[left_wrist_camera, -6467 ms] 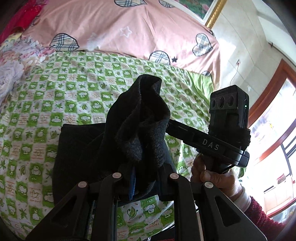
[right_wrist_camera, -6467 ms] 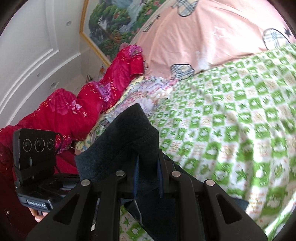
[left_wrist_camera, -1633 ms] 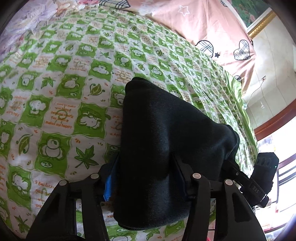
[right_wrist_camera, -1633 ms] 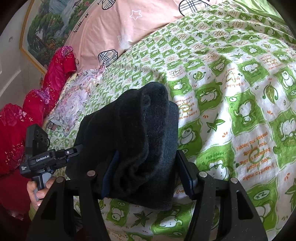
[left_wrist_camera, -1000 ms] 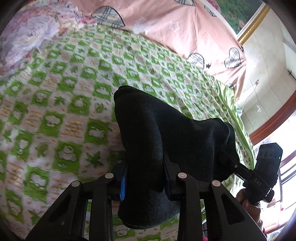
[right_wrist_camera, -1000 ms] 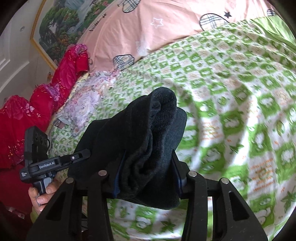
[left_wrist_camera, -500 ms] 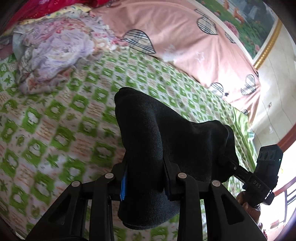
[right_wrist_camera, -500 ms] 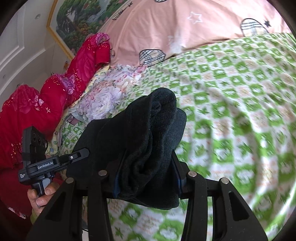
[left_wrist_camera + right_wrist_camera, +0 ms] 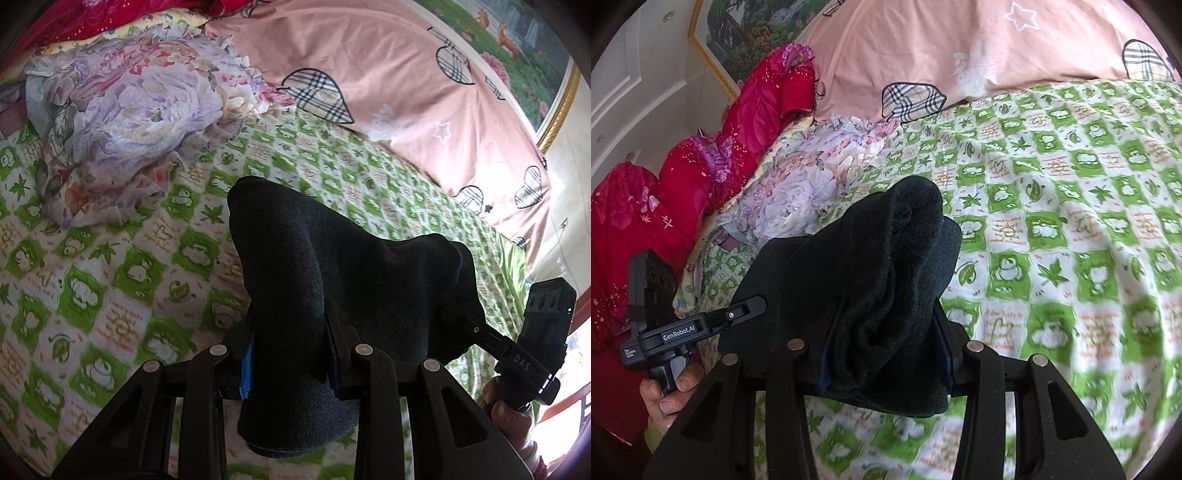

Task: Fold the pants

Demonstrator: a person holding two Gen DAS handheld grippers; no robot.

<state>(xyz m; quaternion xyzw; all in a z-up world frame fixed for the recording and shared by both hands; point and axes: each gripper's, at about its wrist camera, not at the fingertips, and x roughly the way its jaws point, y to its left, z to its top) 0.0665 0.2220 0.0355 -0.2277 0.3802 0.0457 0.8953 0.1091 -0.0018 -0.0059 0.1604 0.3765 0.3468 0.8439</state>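
Observation:
The dark folded pants [image 9: 332, 280] hang as a thick bundle between my two grippers, lifted above the green checked bed sheet [image 9: 110, 295]. My left gripper [image 9: 290, 350] is shut on one end of the bundle. My right gripper [image 9: 882, 354] is shut on the other end of the pants [image 9: 879, 280]. The right gripper also shows at the right of the left wrist view [image 9: 491, 343]. The left gripper shows at the left of the right wrist view [image 9: 713, 321]. The cloth hides the fingertips.
A crumpled floral cloth [image 9: 122, 110] lies on the bed at the far left. A pink quilt with plaid hearts [image 9: 388, 81] lies along the head of the bed. A red quilt [image 9: 683, 177] is piled at the left. A framed picture [image 9: 757, 26] hangs on the wall.
Both grippers closed on the folded pants about a second ago and have lifted the bundle off the sheet, tilting up and swinging left so the floral cloth and pink quilt come into view.

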